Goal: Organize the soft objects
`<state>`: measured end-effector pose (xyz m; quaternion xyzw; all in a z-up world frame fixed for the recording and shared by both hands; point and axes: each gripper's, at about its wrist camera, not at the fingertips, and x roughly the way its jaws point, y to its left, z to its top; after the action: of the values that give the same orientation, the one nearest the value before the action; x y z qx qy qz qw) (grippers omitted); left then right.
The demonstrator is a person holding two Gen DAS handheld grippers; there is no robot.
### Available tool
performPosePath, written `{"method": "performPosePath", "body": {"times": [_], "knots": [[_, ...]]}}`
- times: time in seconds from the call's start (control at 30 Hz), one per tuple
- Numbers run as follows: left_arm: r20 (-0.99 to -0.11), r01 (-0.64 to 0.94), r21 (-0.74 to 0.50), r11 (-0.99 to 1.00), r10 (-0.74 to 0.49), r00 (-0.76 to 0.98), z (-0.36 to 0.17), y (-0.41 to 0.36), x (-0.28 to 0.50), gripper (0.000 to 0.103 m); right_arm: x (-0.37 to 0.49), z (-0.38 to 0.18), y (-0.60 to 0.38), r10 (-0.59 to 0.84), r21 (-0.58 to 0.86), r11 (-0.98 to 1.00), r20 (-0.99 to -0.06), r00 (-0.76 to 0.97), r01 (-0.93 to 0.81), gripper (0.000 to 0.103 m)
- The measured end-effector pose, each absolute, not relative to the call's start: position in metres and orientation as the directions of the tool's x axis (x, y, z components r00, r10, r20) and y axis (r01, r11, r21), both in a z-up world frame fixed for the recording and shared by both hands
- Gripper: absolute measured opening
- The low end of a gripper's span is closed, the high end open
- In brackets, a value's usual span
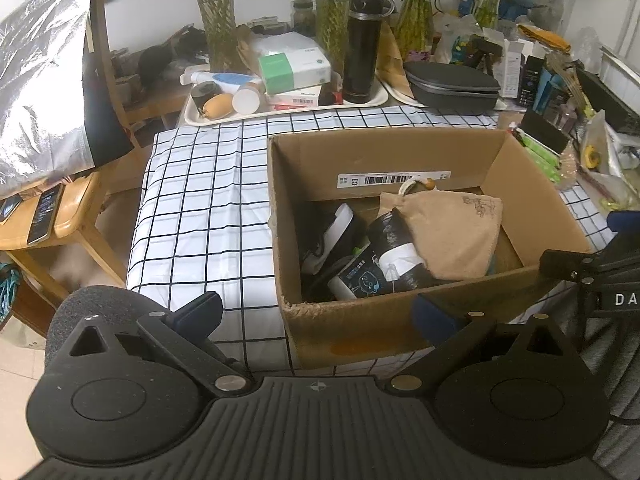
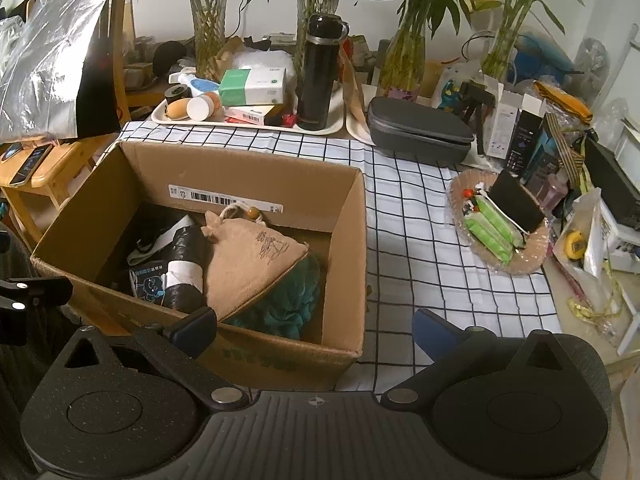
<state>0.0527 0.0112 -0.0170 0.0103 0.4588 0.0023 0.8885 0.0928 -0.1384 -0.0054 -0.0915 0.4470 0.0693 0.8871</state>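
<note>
Hovering at the near edge of a checked tablecloth (image 2: pixel 420 216), the left gripper (image 1: pixel 318 312) and right gripper (image 2: pixel 316 330) both stand wide apart with nothing between their fingers. Just beyond them sits an open cardboard box (image 2: pixel 352 240), its near wall below the fingertips in both wrist views. Inside the box lie the soft things: a tan drawstring pouch (image 2: pixel 252 264) leaning over a teal fluffy cloth (image 2: pixel 288 304), a black roll (image 2: pixel 184 268) with a white band beside the pouch, and a dark printed packet (image 2: pixel 150 280) at the roll's left. To the right of the box, apart from it, a wicker tray (image 2: pixel 528 260) holds green packs (image 2: pixel 492 228) and a black block (image 2: pixel 516 200). Farther back, a grey zip case (image 2: pixel 420 130) rests by a white tray (image 2: pixel 176 118) carrying a black flask (image 2: pixel 320 76) and a green-and-white carton (image 2: pixel 252 86). Vases of bamboo (image 2: pixel 208 28) line the wall.
</note>
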Motion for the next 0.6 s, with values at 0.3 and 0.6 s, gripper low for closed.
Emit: {"method": "performPosePath", "body": {"times": [0.3,0.6], "knots": [[-0.815,0.006,0.020,1.000,0.013,0.580,-0.0169,0.0115,0.0529,0.103,0.0936,-0.0032,-0.1404,0.043,-0.098,0.974,-0.802,0.596,-0.202,0.103],[-0.816,0.005,0.023,1.000,0.016,0.578,-0.0159,0.0112,0.0539,0.103,0.0935,-0.0007,-0.1410,0.047,-0.092,0.976,-0.799,0.599,-0.199,0.103]]}}
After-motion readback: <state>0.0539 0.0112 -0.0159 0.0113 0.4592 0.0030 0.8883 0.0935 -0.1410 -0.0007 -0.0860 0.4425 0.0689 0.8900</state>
